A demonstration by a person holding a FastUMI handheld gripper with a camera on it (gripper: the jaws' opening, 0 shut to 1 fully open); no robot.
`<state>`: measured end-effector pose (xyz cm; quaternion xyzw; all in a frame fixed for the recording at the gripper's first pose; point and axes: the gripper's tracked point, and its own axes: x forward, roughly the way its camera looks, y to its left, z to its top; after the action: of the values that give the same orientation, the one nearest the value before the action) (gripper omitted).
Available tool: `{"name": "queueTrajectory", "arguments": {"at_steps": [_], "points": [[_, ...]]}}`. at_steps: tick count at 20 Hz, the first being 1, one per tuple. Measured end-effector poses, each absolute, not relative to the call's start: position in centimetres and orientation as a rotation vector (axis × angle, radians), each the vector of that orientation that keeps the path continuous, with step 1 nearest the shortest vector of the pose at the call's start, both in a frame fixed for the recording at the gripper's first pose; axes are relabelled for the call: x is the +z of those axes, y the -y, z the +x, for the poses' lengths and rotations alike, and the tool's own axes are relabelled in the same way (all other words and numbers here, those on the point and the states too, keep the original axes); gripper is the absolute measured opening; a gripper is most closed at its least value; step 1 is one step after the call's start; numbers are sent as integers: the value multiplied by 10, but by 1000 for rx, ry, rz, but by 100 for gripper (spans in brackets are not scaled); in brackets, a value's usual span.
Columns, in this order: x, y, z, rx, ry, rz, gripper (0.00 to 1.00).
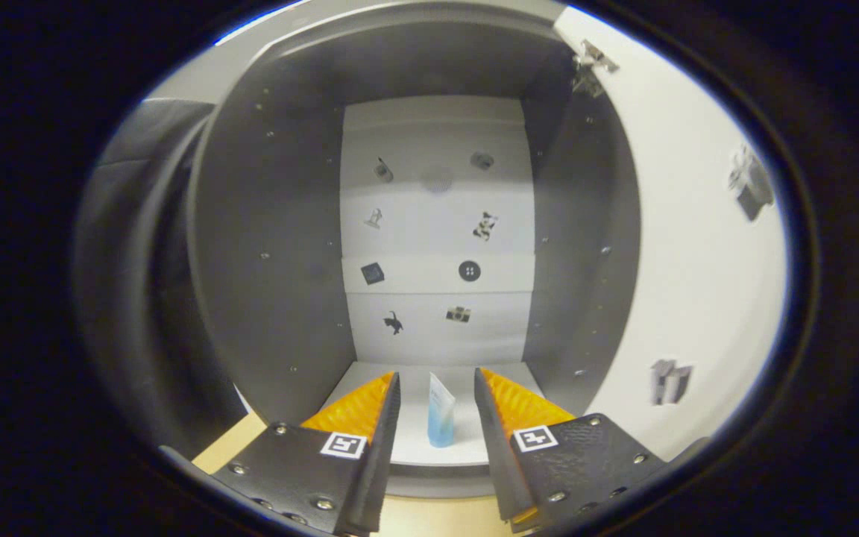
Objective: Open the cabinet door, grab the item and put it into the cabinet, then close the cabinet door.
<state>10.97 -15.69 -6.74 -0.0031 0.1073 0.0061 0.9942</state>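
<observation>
Gripper (437, 388) spread, fingers apart, nothing pinched. Small blue tube (441, 421) stood upright on cabinet (265, 246) floor, between fingertips, touching neither. Door (698, 246) swung open at right of frame. Back wall bore small stickers (469, 271); dark side walls flanked open interior above tube.

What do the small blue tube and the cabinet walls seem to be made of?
The tube, standing upright on the cabinet floor between the open jaws of the gripper and touched by neither, looks like soft, semi-translucent plastic: its blue fades paler toward the flat crimped top. The cabinet side walls look like matte grey laminated board, flat and even, dotted with small screw or peg points; the core cannot be told.
</observation>
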Motion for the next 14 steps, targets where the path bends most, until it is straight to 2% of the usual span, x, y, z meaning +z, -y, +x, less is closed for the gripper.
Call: {"name": "queueTrajectory", "arguments": {"at_steps": [8, 14], "points": [[-19, 171, -3, -63, -85, -37, 57], [12, 226, -89, -240, -4, -46, 57]]}}
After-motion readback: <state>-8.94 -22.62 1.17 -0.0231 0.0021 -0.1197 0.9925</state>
